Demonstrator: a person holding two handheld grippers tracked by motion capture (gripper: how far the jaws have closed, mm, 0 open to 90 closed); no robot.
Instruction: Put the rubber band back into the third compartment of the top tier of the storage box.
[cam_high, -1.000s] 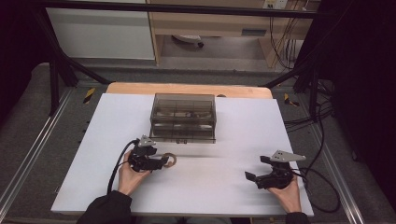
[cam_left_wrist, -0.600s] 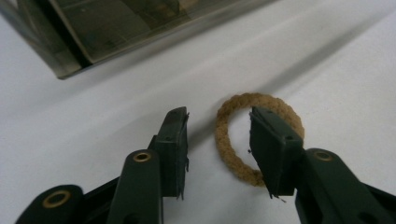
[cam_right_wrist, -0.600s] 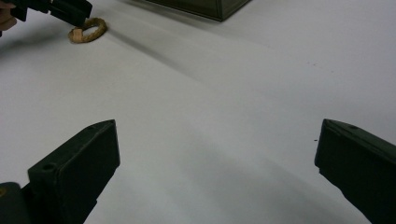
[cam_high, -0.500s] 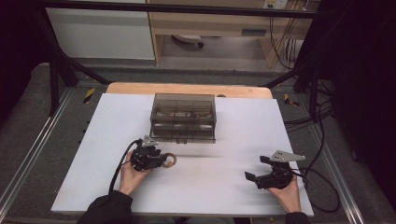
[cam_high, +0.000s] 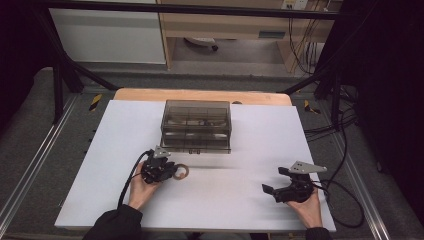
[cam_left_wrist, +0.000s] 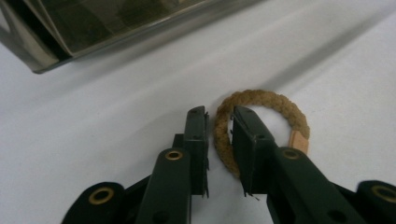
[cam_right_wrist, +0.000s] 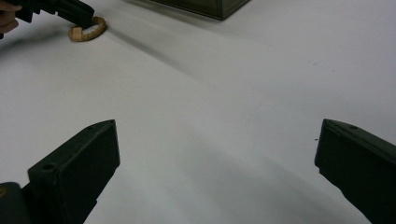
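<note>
Left gripper (cam_left_wrist: 219, 135) jaws just closing on braided ring (cam_left_wrist: 275, 105), smoky box (cam_high: 196, 125) beyond; right gripper (cam_high: 276, 186) released

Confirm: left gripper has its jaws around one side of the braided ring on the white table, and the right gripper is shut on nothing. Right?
Not quite. The right gripper is open: the right gripper view shows its jaws standing wide apart over the bare white table. The rest holds: in the left gripper view the left gripper, whose jaws have just been closing, has them around one side of the braided ring.
</note>
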